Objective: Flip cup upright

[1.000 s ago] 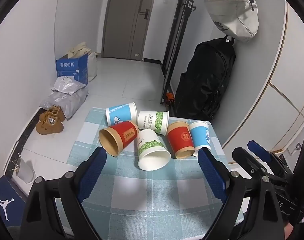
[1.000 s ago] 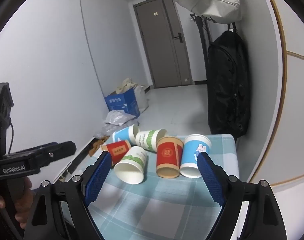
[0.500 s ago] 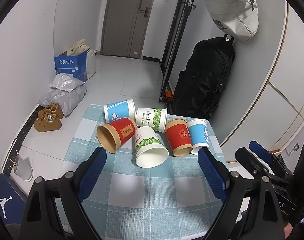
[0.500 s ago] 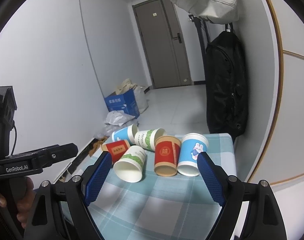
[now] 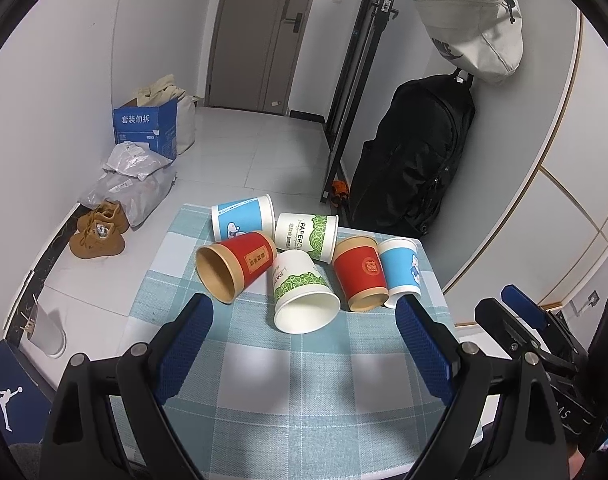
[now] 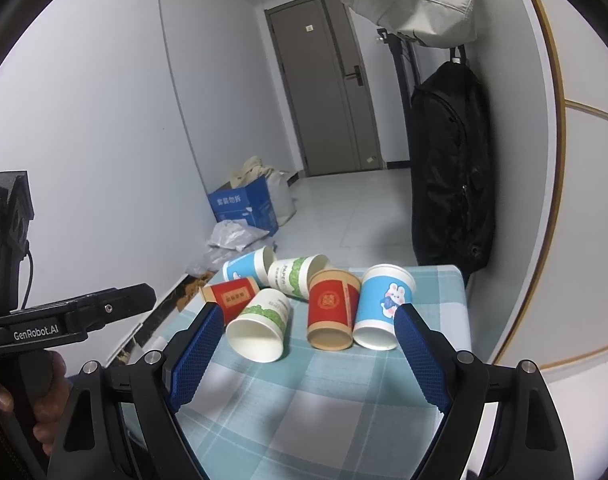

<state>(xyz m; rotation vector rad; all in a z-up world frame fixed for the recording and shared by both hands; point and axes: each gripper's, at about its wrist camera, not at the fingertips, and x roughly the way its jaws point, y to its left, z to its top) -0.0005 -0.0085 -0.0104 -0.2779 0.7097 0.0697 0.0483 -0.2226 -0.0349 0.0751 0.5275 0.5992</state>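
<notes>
six tipped cups [image 6: 331, 314], checked tablecloth [image 6: 304, 408]

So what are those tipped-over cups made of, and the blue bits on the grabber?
The cups, like the green-leaf cup, look like matte paper: thin rolled rims, printed sides, one reads "PAPERCUP". The red cup shows a brown, kraft-like inside. The left gripper has blue pads that look like textured rubber, probably.

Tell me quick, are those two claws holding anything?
Left gripper: open, holding nothing.
Right gripper: open, holding nothing.

Dim, cool indoor light, soft shadows, sharp focus, heavy fisheye vignetting.
</notes>
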